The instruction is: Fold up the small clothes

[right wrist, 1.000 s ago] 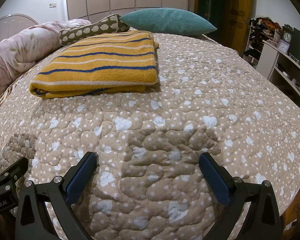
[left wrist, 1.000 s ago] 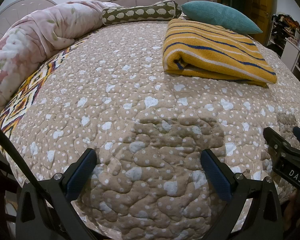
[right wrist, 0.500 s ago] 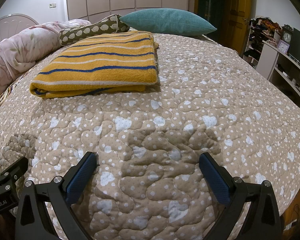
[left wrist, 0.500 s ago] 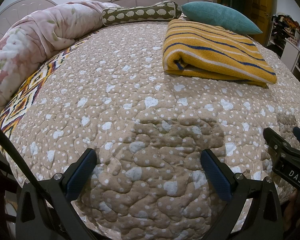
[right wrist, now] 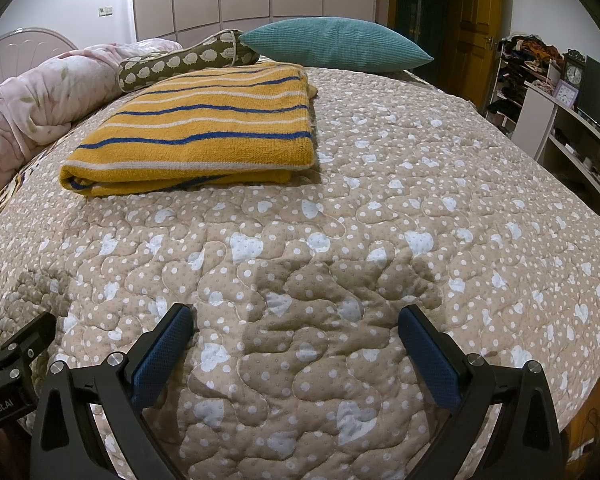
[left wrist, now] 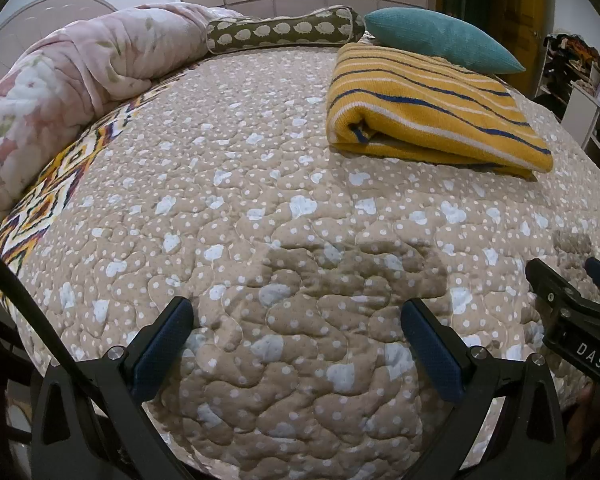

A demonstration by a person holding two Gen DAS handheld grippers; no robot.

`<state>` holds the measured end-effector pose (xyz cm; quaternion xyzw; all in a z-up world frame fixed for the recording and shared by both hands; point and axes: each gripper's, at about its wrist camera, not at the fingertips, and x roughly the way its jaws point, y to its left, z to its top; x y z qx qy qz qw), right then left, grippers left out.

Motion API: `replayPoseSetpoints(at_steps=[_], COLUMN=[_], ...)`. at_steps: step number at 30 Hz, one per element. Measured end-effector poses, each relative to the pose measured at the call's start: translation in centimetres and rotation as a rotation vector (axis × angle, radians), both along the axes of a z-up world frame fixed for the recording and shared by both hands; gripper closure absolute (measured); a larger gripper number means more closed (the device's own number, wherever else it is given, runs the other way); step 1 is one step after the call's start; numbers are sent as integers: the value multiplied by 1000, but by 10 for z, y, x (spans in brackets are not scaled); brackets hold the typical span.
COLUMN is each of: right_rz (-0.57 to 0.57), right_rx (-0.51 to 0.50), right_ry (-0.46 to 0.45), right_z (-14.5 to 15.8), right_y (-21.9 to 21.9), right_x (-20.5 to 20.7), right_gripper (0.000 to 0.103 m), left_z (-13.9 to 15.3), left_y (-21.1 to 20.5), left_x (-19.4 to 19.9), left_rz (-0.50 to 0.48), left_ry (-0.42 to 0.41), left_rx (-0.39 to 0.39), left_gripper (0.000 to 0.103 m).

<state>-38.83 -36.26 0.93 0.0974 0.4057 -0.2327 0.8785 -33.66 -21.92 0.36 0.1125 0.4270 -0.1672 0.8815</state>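
Left wrist: left claw (left wrist: 298, 346) spread wide above quilt (left wrist: 260, 208).

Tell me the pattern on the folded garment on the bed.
Mustard yellow with blue and white stripes; clearest in the right wrist view.

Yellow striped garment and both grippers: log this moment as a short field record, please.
surface: quilted dotted bedspread
garment: yellow striped garment, folded, lying flat on the bedspread
beyond garment: teal pillow, sheep-print bolster
bed's left edge: pink floral duvet, bunched up
left gripper: open, empty, over bare bedspread
right gripper: open, empty, over bare bedspread
contact with garment: none; both grippers well short of it
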Motion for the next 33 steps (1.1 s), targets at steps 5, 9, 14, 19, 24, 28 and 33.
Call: replayPoseSetpoints(at_steps=[5, 9, 14, 19, 24, 28, 33], right_rz=[1, 1, 1, 0, 1, 1, 0], right_rx=[-1, -1, -1, -1, -1, -2, -2], right_ry=[-1, -1, -1, -1, -1, -2, -2], right_z=[0, 0, 0, 0, -1, -1, -1], right_y=[0, 0, 0, 0, 0, 0, 0], right_x=[0, 0, 0, 0, 0, 0, 0], right_gripper=[0, 0, 0, 0, 0, 0, 0], left_z=[-1, -1, -1, -1, -1, -1, -1], left_y=[0, 0, 0, -1, 0, 0, 0], left_x=[0, 0, 0, 1, 0, 0, 0], left_rz=[0, 0, 0, 0, 0, 0, 1], left_ry=[-4, -4, -4, -5, -6, -6, -8], left_rx=[1, 1, 0, 0, -1, -3, -6], left_gripper=[0, 0, 0, 0, 0, 0, 0])
